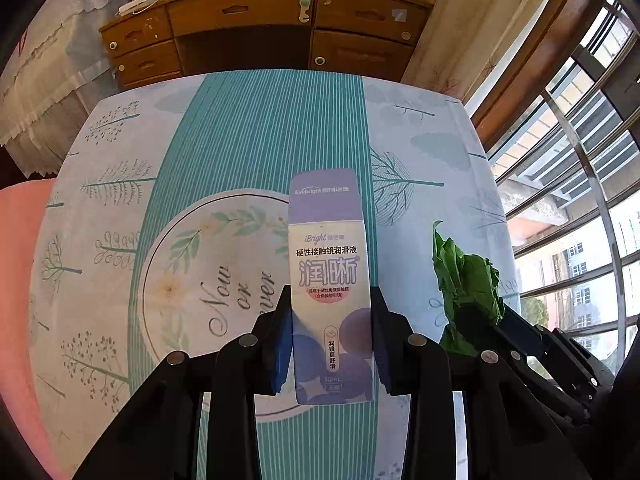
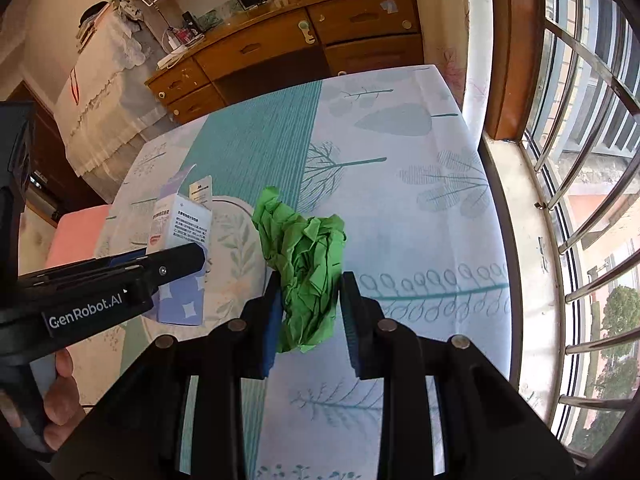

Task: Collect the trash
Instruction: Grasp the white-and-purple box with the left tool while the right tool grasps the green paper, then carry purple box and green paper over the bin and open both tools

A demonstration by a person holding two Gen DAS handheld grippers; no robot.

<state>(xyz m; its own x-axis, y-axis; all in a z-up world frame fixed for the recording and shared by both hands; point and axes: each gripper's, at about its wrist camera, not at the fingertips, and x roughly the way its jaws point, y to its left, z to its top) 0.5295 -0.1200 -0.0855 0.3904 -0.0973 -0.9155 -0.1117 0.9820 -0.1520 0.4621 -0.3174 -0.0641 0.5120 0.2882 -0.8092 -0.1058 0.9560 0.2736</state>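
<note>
We see a small purple-and-white carton point(image 1: 330, 292) clamped upright between the narrowed pads of the left gripper point(image 1: 331, 340), above the patterned tablecloth point(image 1: 240, 140). Beside it, the right gripper point(image 2: 307, 312), angled steeply downward, pinches crumpled green paper point(image 2: 306, 276), apparently lifted clear. A hand point(image 2: 60, 396) grips the left tool's handle.

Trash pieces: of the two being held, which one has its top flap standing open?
The small purple-and-white carton, clamped in the left tool. Its lid flap sticks up, opened. The other piece, the crumpled green paper in the right tool, has no flap.
</note>
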